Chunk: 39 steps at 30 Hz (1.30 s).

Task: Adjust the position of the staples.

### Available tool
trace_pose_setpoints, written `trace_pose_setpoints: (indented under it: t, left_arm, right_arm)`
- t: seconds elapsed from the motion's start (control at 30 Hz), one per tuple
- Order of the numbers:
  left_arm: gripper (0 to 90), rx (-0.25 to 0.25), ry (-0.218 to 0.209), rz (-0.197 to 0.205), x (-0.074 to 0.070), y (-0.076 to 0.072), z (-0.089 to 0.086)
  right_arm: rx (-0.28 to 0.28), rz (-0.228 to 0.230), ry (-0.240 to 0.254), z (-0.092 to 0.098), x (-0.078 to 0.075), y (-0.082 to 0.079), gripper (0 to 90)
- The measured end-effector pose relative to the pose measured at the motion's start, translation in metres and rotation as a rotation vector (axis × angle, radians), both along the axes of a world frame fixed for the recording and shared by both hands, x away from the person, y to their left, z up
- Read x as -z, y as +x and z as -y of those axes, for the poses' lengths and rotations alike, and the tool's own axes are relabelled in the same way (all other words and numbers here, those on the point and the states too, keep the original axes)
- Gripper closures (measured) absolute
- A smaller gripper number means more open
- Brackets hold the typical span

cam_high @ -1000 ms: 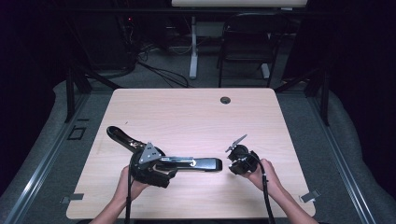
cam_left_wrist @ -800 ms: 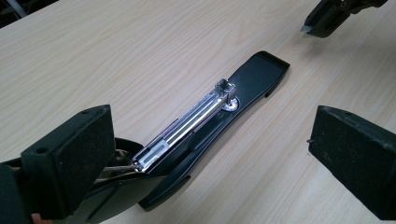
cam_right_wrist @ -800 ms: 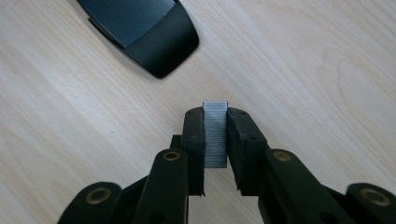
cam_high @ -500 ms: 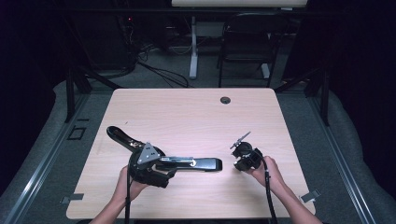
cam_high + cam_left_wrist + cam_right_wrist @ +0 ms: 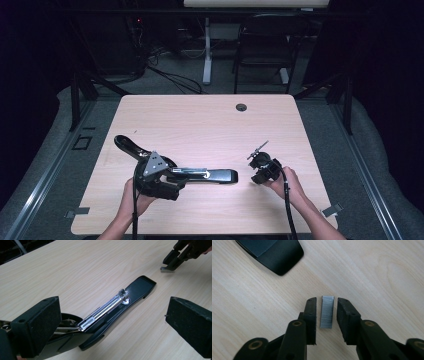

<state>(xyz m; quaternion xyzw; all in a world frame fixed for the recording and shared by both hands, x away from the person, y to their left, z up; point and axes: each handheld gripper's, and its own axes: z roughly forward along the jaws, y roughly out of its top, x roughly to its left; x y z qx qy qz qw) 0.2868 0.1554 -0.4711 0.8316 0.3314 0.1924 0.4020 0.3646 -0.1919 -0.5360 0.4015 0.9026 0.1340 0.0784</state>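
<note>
A black stapler point(image 5: 215, 175) lies swung open flat on the wooden table, its silver staple rail point(image 5: 107, 307) facing up. My left gripper point(image 5: 112, 315) stands open at the hinge end, jaws wide on either side of the stapler point(image 5: 140, 286); in the high view the left gripper point(image 5: 182, 179) sits at the front left. A short strip of staples point(image 5: 327, 312) lies on the table between the jaws of my right gripper point(image 5: 327, 301). Those jaws have just been opening, and a gap shows on each side of the strip. The right gripper point(image 5: 259, 176) is right of the stapler's tip point(image 5: 274, 255).
The table point(image 5: 210, 120) has a round cable hole point(image 5: 241, 107) near its far edge. Beyond it stand a chair point(image 5: 265, 45) and a desk leg point(image 5: 206, 50) on dark floor with cables. Cables trail from both grippers toward the near edge.
The right gripper has shifted slightly in the hand. The left gripper and the stapler have kept their places.
</note>
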Motion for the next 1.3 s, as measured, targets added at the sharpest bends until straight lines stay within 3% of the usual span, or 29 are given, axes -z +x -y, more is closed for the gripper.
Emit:
trace_pose_setpoints:
  t: [0.07,0.2,0.37,0.5,0.77,1.0,1.13,1.3]
  left_arm:
    - [0.1,-0.011,-0.021,-0.013,0.000,-0.004,-0.004]
    - [0.1,-0.059,-0.053,0.002,-0.005,-0.012,-0.011]
    - [0.1,-0.140,-0.084,0.072,-0.012,-0.019,-0.023]
    - [0.1,-0.202,-0.103,0.140,-0.021,-0.022,-0.031]
    - [0.1,-0.301,-0.124,0.174,-0.025,-0.025,-0.046]
    - [0.1,-0.433,-0.145,0.232,-0.028,-0.028,-0.060]
    - [0.1,-0.484,-0.135,0.214,-0.025,-0.022,-0.070]
    - [3.1,-0.530,-0.170,0.155,-0.019,-0.010,-0.084]
  right_arm:
    - [0.003,0.009,0.022,0.001,-0.001,0.000,66.5]
    - [-0.004,0.010,0.038,0.002,-0.004,0.001,59.2]
    - [-0.013,0.011,0.029,0.002,-0.006,0.000,54.9]
    - [0.008,0.021,0.055,0.002,-0.005,0.000,49.5]
    - [0.020,0.022,0.066,0.004,-0.007,0.000,40.4]
    - [0.016,0.019,0.052,0.004,-0.008,0.001,37.9]
    - [0.026,0.027,0.061,0.004,-0.006,0.001,37.5]
    - [0.026,0.026,0.064,0.003,-0.007,0.001,37.8]
